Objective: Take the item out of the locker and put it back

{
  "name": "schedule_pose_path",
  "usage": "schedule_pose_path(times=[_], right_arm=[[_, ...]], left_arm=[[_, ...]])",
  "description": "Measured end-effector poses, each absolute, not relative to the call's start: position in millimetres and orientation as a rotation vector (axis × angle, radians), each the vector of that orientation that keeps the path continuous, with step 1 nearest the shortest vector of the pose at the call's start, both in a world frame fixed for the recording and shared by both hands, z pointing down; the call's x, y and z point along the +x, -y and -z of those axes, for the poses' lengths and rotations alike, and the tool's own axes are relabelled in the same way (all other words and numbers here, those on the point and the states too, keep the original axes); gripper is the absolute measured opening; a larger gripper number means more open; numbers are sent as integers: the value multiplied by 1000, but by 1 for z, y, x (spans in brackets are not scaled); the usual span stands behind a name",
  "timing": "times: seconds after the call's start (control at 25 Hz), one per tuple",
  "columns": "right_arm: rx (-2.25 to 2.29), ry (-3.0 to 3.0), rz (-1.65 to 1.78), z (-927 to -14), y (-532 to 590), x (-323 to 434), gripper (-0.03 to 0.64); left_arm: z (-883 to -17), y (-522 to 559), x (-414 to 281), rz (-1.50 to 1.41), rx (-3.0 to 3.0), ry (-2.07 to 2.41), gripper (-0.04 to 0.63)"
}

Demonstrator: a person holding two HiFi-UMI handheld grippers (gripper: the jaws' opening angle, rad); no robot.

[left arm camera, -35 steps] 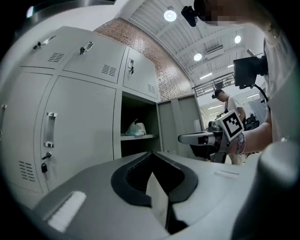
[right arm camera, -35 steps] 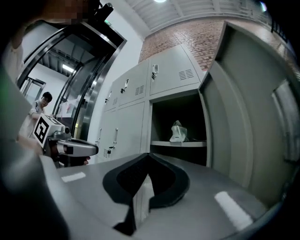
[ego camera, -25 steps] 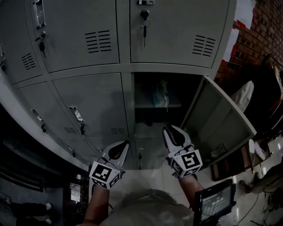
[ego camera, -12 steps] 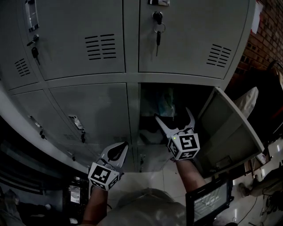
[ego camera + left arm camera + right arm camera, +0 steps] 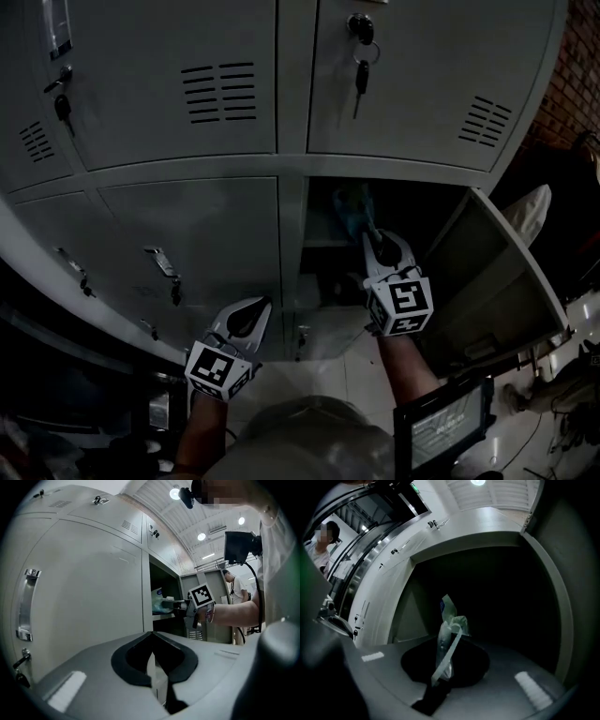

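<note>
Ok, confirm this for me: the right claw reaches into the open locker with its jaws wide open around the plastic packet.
Not quite. The right claw does reach into the open locker, but its jaws are not wide open. They have just closed and now pinch the plastic packet between them, as the right gripper view shows.

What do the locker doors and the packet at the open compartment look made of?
Locker doors: probably sheet steel with pale grey matte paint, judging by the pressed vent slots and thin folded edges.
Packet: looks like thin translucent plastic film, glossy and crinkled, with a bluish printed patch. What is inside it cannot be made out.
</note>
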State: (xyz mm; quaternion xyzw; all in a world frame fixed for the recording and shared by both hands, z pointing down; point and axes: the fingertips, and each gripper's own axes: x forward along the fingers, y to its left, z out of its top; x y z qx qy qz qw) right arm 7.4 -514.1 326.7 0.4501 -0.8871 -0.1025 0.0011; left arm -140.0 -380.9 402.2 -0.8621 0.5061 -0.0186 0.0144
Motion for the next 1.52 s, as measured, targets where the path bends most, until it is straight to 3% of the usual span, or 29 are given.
schedule_pose_path(times=[0.76,1.52], right_arm=[[1505,2881,317,-325,425,28,15],[1215,2992,155,-368,259,133,15]], left_arm=[[-412,357,-152,45,-2745,-1522,5],[-426,203,-6,79,-2674,-1687,5]])
